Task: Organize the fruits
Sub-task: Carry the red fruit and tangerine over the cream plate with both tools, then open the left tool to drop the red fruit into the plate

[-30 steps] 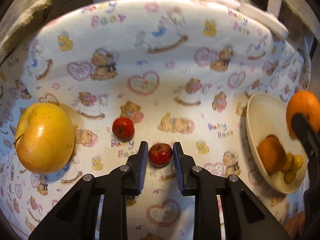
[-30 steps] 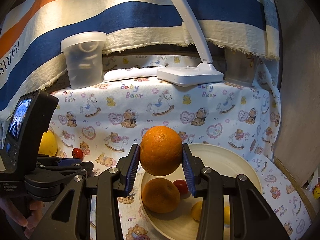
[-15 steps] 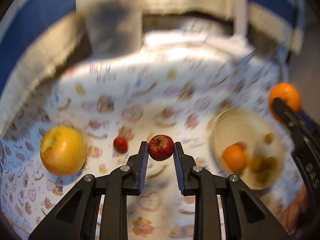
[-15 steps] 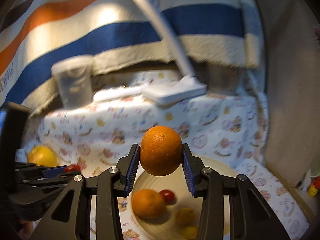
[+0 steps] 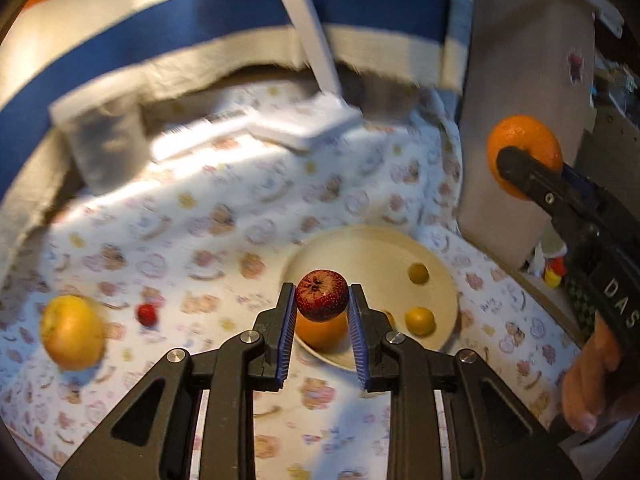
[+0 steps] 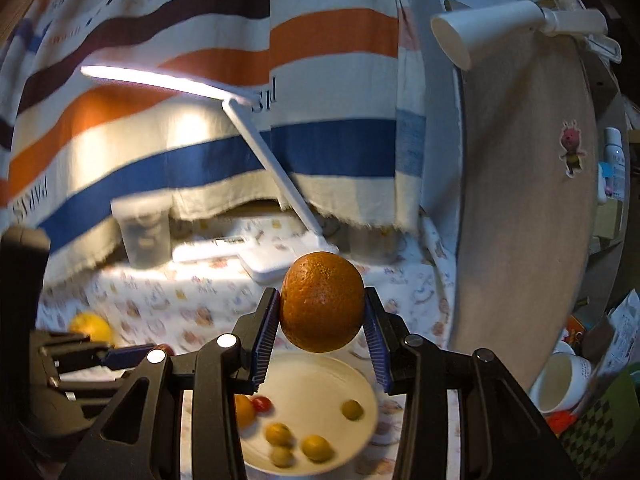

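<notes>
My left gripper [image 5: 321, 307] is shut on a small dark red fruit [image 5: 321, 294] and holds it in the air above the near left rim of the cream plate [image 5: 360, 248]. My right gripper [image 6: 322, 312] is shut on a large orange [image 6: 321, 300], high above the plate [image 6: 320, 392]; the orange also shows in the left wrist view [image 5: 524, 148]. The plate holds an orange [image 5: 320, 334], a small red fruit [image 6: 262, 403] and several small yellow fruits [image 6: 316, 447]. On the cloth lie a big yellow fruit [image 5: 72, 338] and a small red fruit [image 5: 146, 313].
A white desk lamp [image 6: 280, 258] stands at the back of the table beside a clear lidded tub [image 6: 144, 232]. A striped cloth [image 6: 200, 80] hangs behind. A brown panel [image 6: 520, 200] bounds the right side. A white cup [image 6: 562, 380] sits low at right.
My left gripper shut on the small red fruit, lifted it off the cloth and carried it right over the plate's edge. My right gripper rose with the orange.
</notes>
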Demonstrator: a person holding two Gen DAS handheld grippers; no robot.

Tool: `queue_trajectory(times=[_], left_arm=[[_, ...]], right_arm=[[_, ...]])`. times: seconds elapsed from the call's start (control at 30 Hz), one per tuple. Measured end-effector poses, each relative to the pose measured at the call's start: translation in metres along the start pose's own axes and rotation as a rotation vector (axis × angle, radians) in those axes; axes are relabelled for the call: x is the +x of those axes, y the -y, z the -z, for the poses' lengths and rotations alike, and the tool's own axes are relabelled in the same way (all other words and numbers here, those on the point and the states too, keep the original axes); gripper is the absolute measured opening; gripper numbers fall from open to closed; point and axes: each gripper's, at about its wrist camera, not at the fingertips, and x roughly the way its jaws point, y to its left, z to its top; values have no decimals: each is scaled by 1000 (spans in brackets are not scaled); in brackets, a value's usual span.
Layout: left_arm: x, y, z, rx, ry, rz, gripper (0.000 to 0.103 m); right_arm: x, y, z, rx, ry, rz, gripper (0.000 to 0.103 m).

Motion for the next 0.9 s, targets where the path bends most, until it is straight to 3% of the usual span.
queue_trajectory(times=[0.07, 0.17, 0.3, 0.47, 0.63, 0.9], left_arm=[[14, 9, 7, 18, -48, 2, 24], [31, 20, 18, 47, -92, 9, 24], [48, 17, 24, -11, -148, 112, 25], [51, 19, 30, 26, -135, 78, 24], [57, 23, 35, 35, -157, 80, 25], [62, 20, 38, 24, -150, 77, 25]], right_arm=[[5, 11, 14, 40, -21, -6, 43], [23, 24, 29, 84, -133, -41, 43], [35, 48, 33, 180, -172, -100, 43], [56, 62, 43, 262, -303, -150, 43], [82, 45, 60, 150, -475, -59, 43], [91, 48, 70, 171, -508, -47, 43]])
